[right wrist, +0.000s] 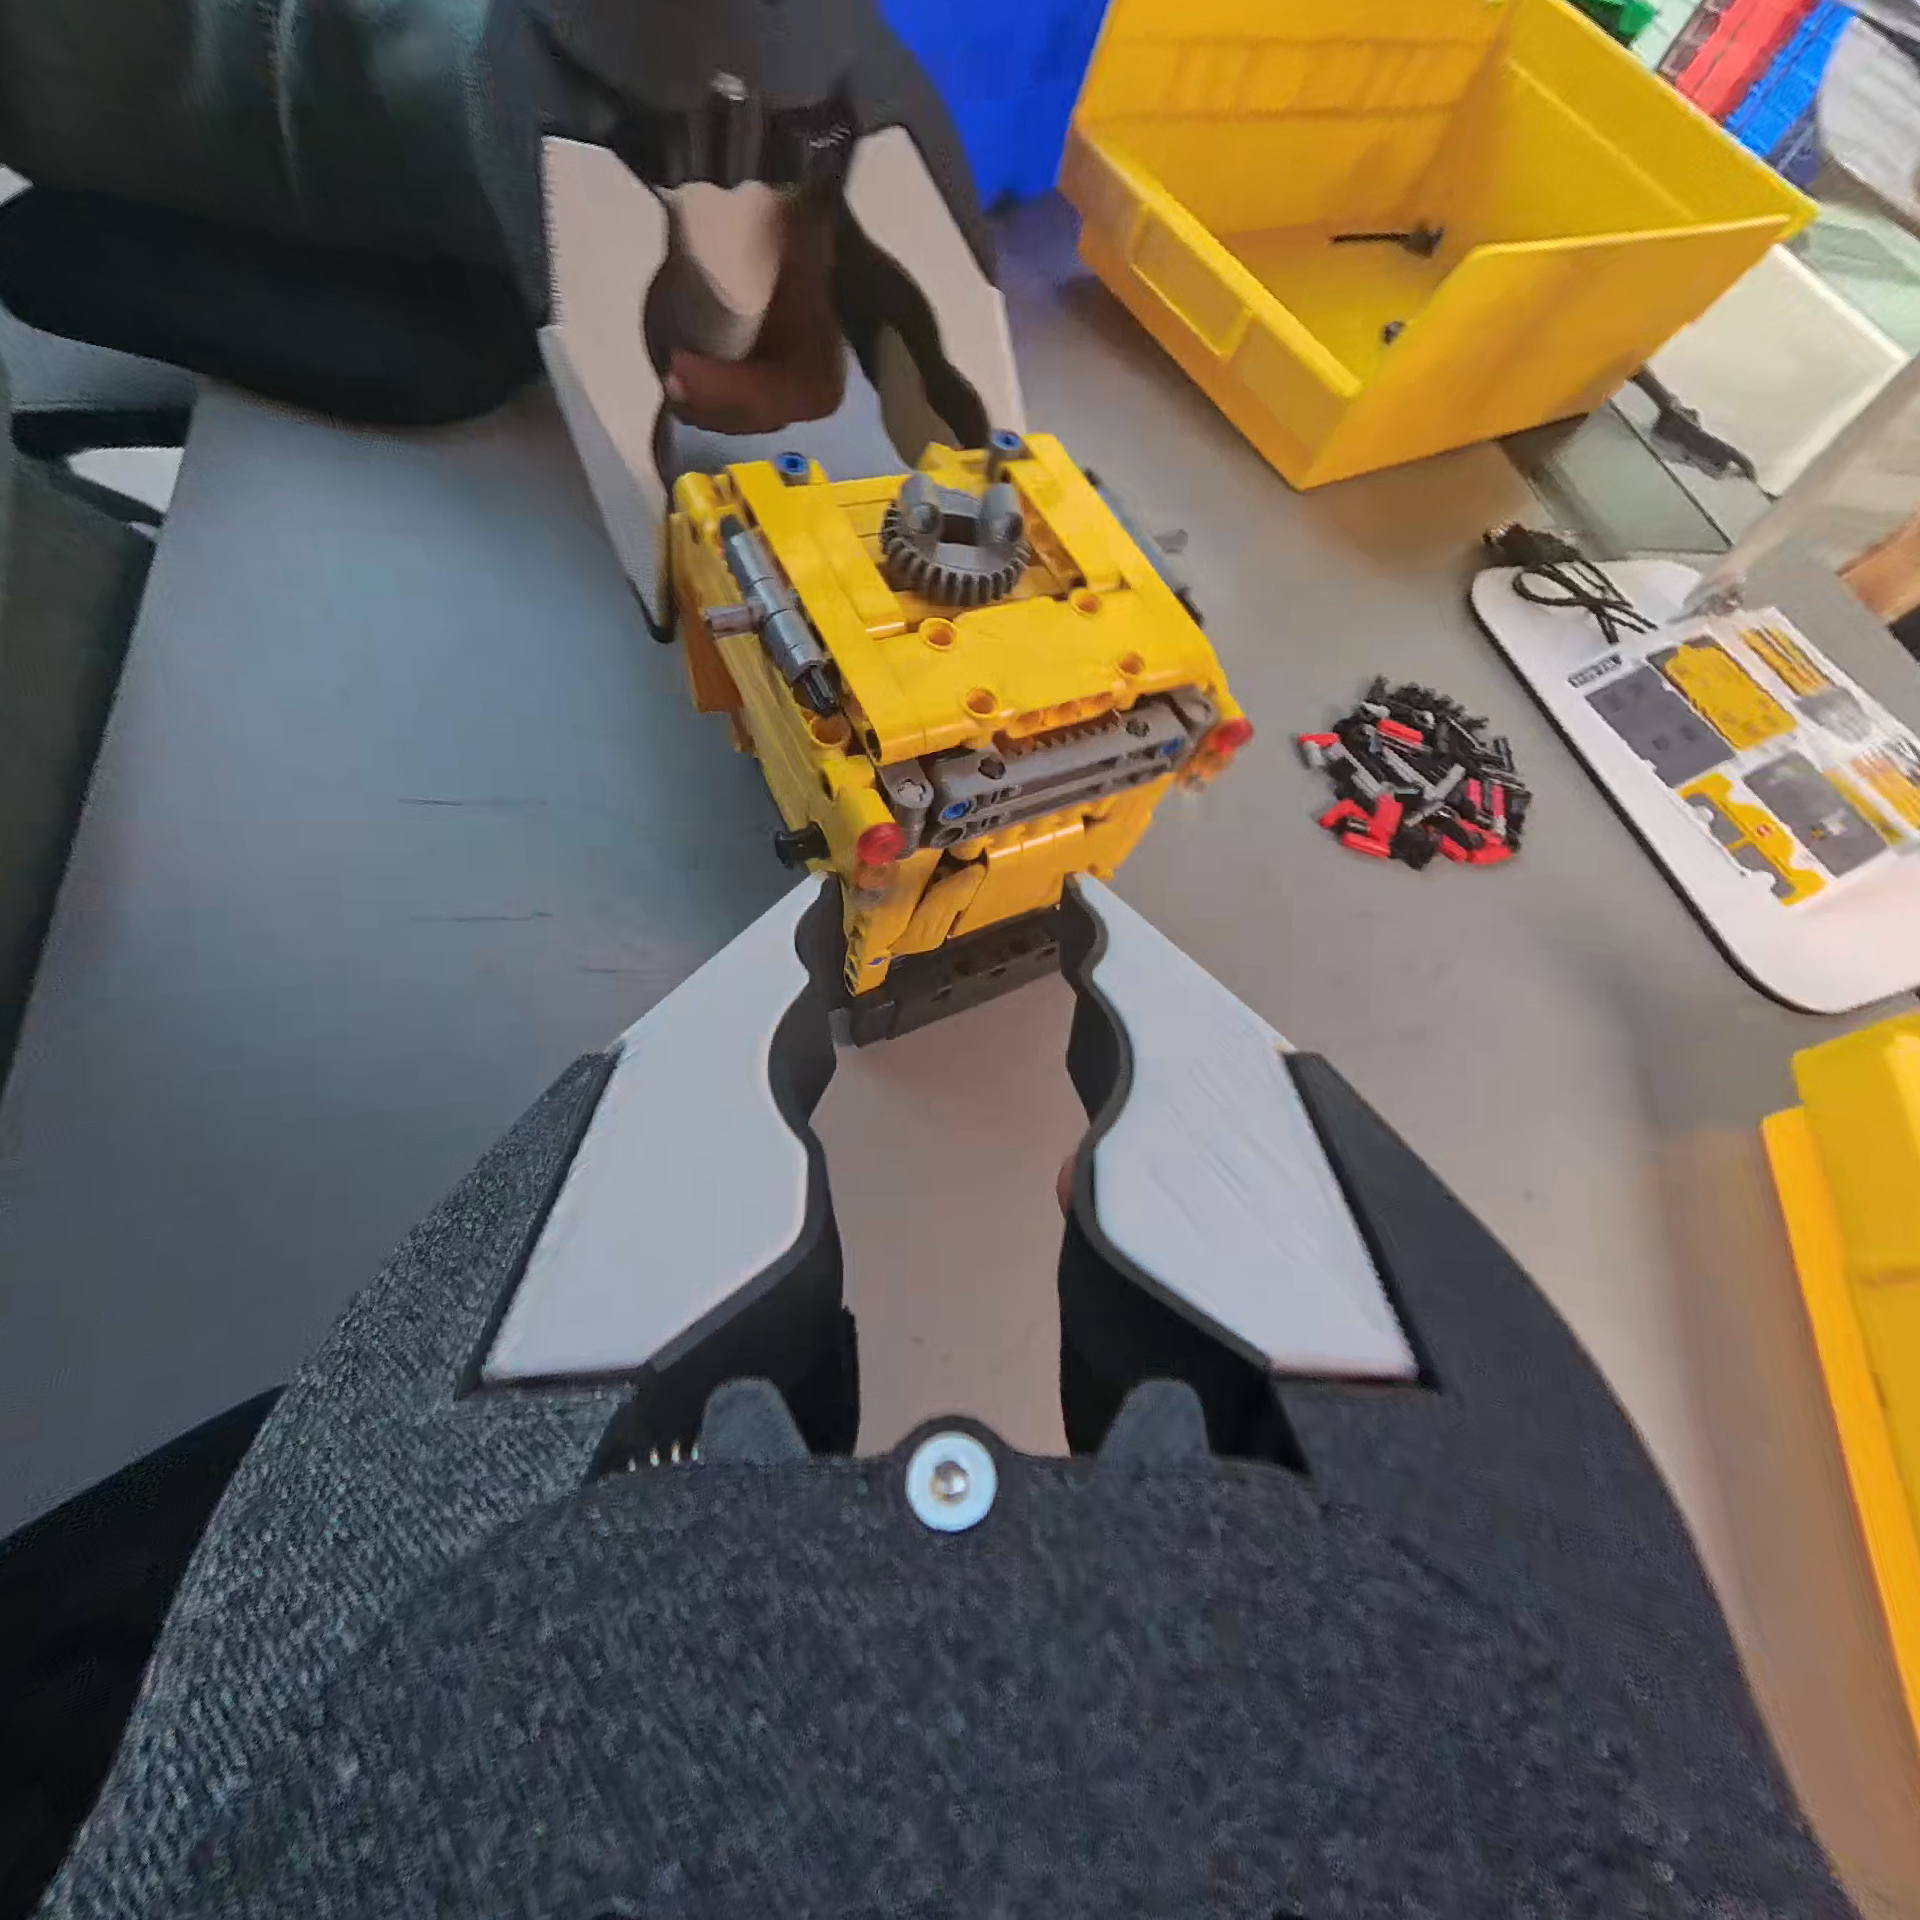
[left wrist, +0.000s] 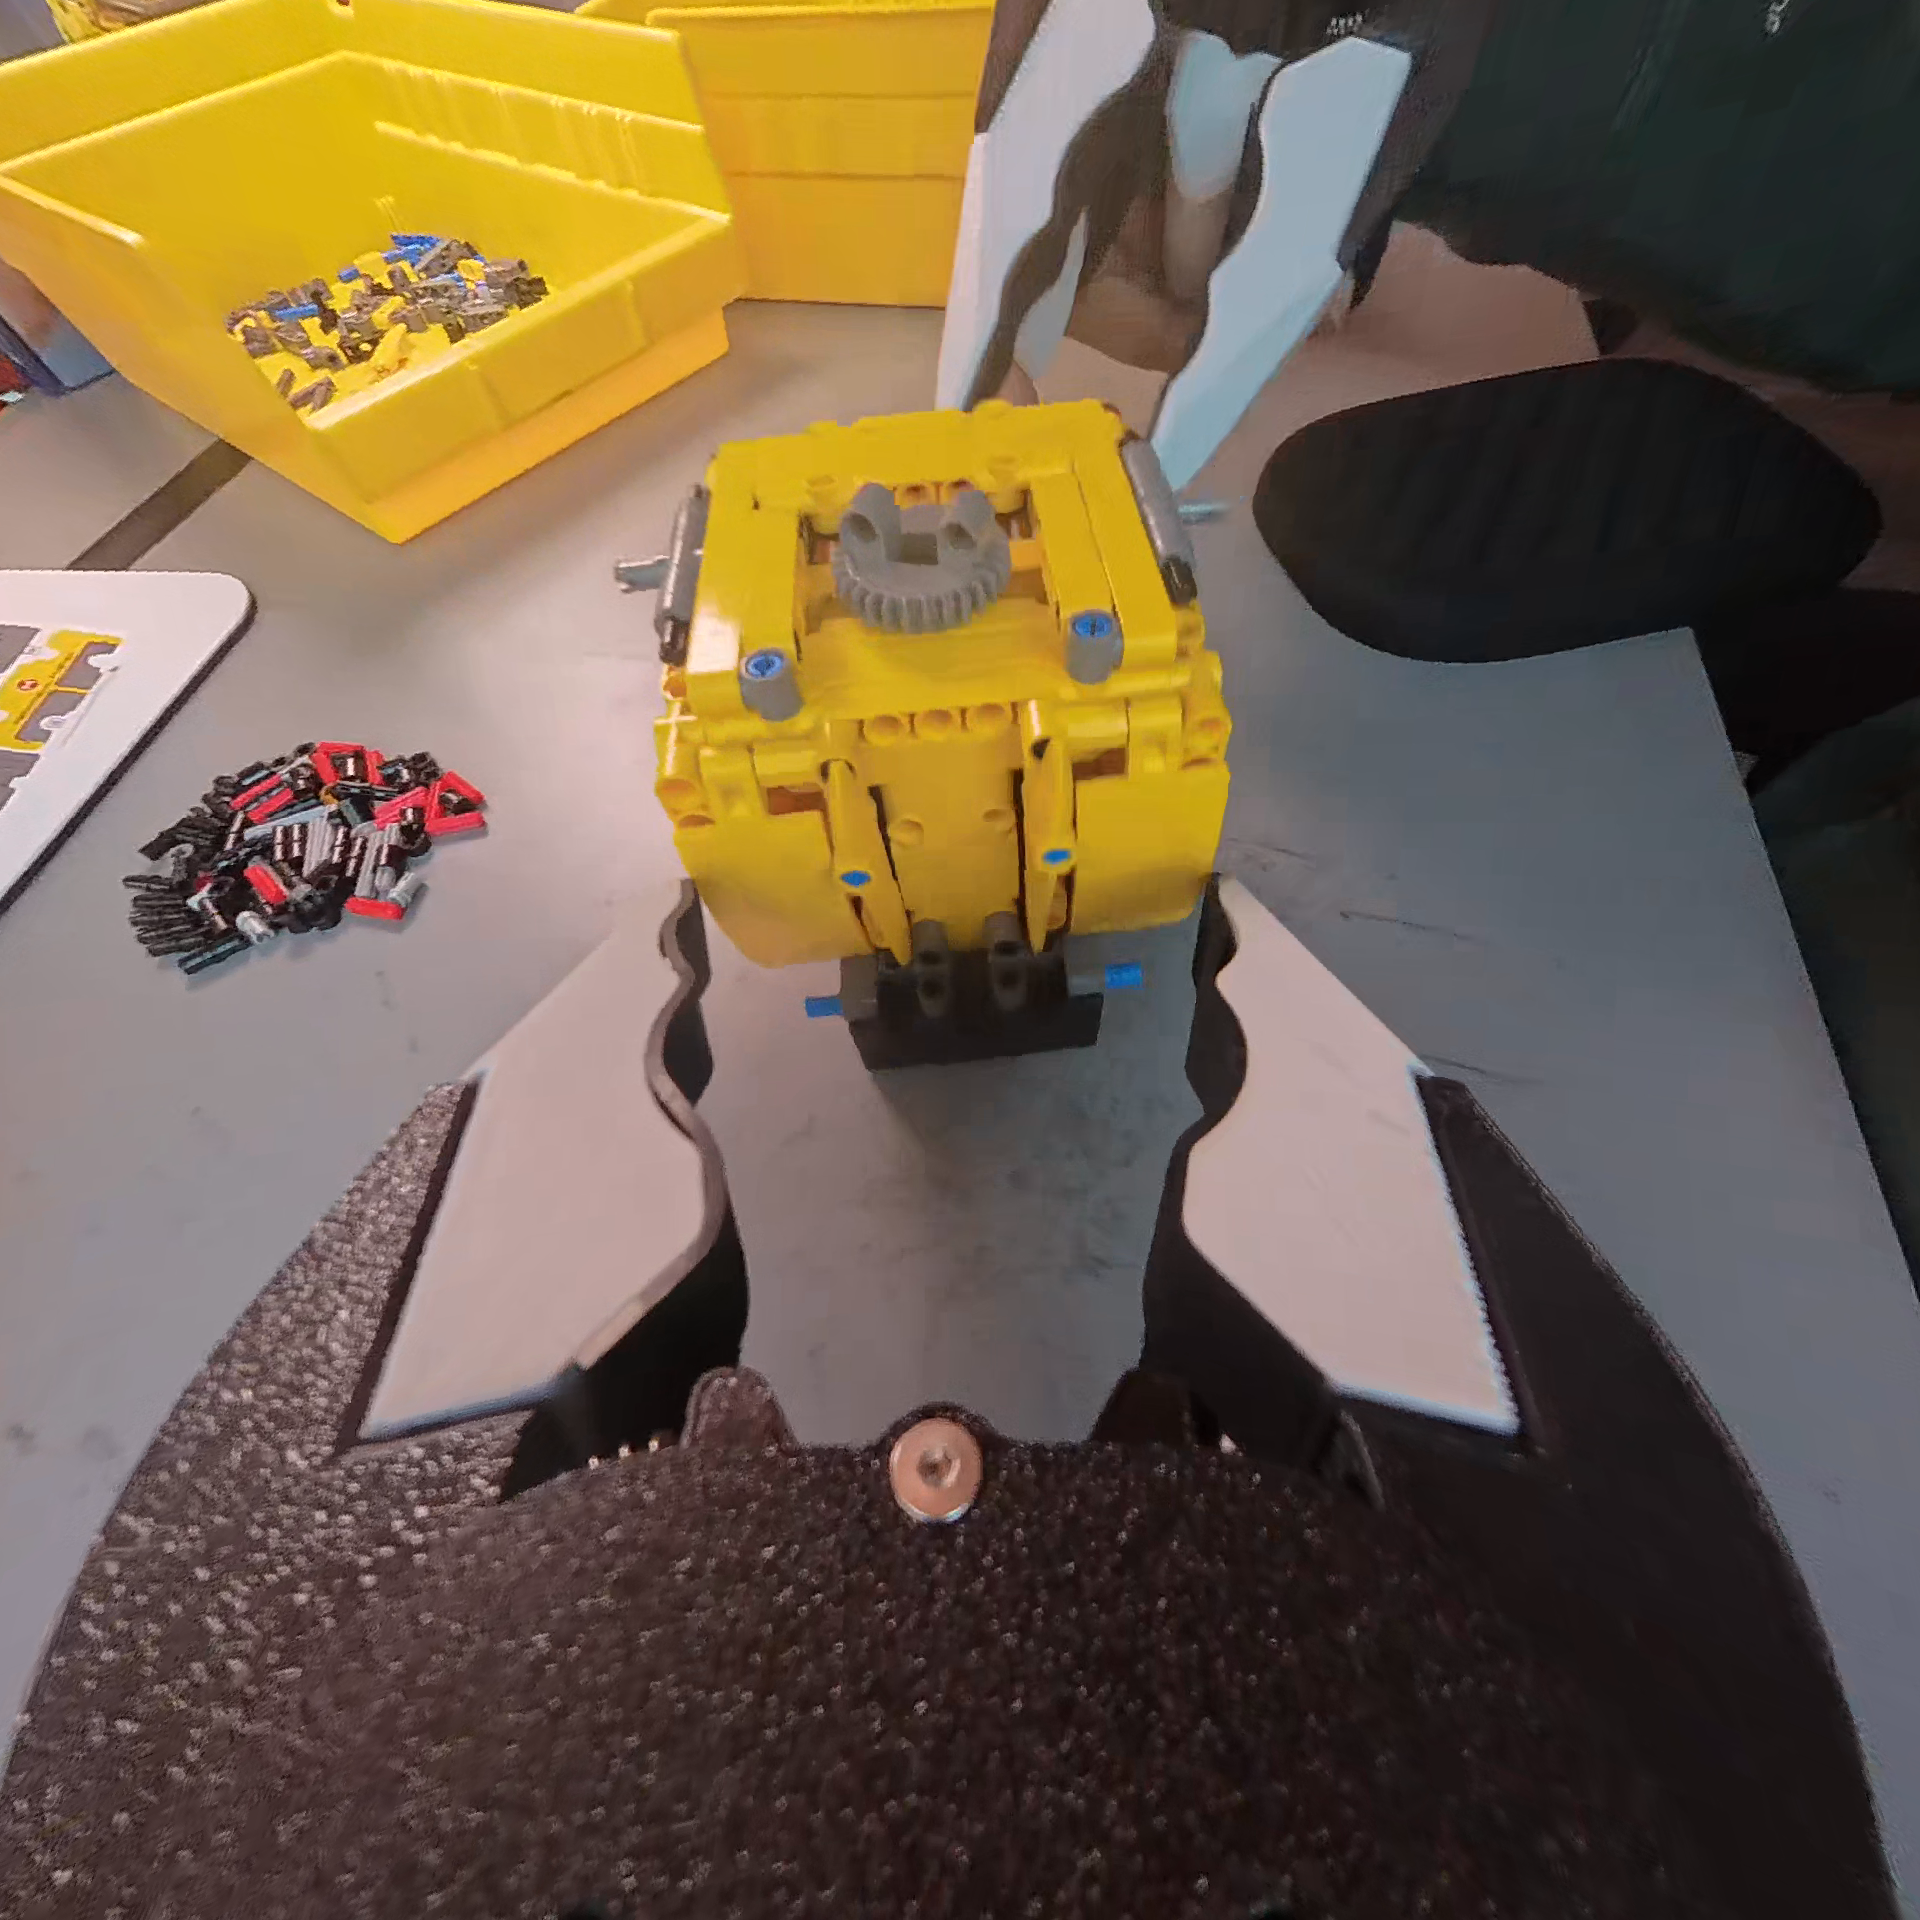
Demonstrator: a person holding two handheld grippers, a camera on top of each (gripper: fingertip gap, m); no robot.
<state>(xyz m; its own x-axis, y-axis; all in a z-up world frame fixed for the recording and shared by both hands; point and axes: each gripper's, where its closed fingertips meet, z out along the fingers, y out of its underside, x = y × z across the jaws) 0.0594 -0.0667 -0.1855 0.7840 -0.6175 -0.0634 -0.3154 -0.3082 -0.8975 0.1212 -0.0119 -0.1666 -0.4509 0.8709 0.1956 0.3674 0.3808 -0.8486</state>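
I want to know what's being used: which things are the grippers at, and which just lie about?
At the grippers:
yellow brick model, flanked by left gripper and right gripper

Lying about:
red and black parts pile
yellow bins
instruction sheet

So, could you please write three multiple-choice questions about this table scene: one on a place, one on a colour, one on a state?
1. Where does the grey gear sit?
A. on top of the yellow block model
B. inside a bin
C. on the instruction sheet

2. What colour is the bin that holds small parts?
A. blue
B. yellow
C. white

3. How stands the left gripper?
A. shut on the gear
B. shut on a loose part
C. open, fingers either side of the model's near end

Answers: 1 A, the gear lies in the model's top recess. 2 B, its walls are yellow. 3 C, a wide gap shows between the fingers, with the model's base between the tips.
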